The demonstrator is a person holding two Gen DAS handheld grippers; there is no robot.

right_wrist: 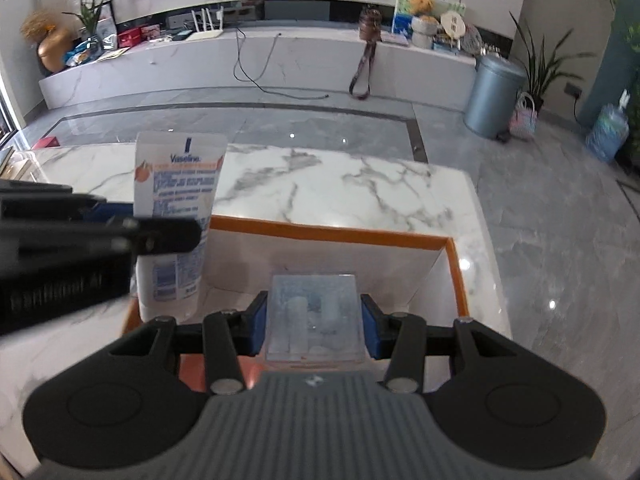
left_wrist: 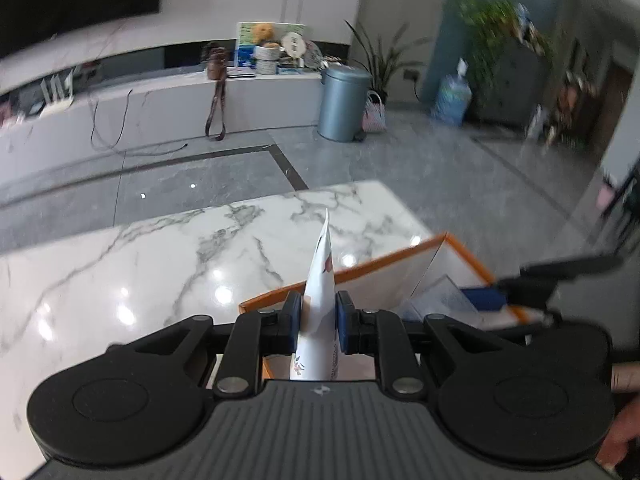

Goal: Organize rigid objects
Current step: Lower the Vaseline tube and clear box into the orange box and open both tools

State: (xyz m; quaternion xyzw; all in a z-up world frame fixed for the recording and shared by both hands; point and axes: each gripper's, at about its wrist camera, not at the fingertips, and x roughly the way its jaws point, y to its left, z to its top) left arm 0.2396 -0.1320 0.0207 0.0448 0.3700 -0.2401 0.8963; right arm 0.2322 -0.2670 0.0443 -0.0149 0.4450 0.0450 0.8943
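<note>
both hand-held grippers (left_wrist: 318, 320) (right_wrist: 312, 326) clamped, tilted downward

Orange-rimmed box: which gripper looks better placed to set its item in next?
Right, probably. The right gripper holds the clear case over the orange-rimmed box. The left gripper clamps the Vaseline tube at the box's left edge.

Left tongs (right_wrist: 168, 236) motion-blurred, hiding tube (right_wrist: 176, 184) middle; case (right_wrist: 314, 320) contents indistinct.
</note>
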